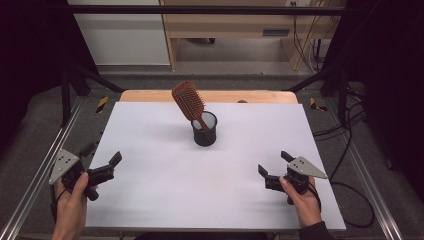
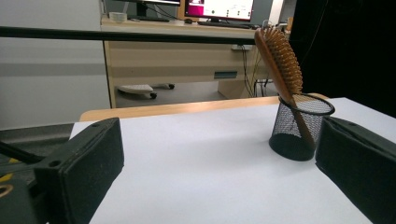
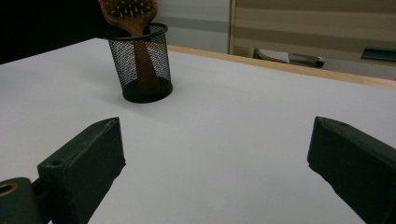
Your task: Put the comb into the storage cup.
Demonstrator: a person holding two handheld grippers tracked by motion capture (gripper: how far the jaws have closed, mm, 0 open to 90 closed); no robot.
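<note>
A brown wooden hairbrush (image 1: 189, 101) stands handle-down in a black mesh cup (image 1: 205, 131) near the middle of the white table top (image 1: 150, 190), its head leaning to the far left. The cup (image 2: 299, 128) and the brush (image 2: 280, 60) appear right of centre in the left gripper view. In the right gripper view the cup (image 3: 140, 63) stands at upper left with the brush (image 3: 128, 11) cut off by the frame top. My left gripper (image 1: 104, 156) is open at the table's left edge. My right gripper (image 1: 274, 163) is open at the near right. Both hold nothing.
A wooden strip (image 1: 150, 96) runs along the table's far edge. Metal rails (image 1: 35, 180) flank the table, and cables (image 1: 350, 145) lie on the floor at the right. Beyond the table stand a wooden desk (image 2: 187, 51) and monitors (image 2: 219, 9).
</note>
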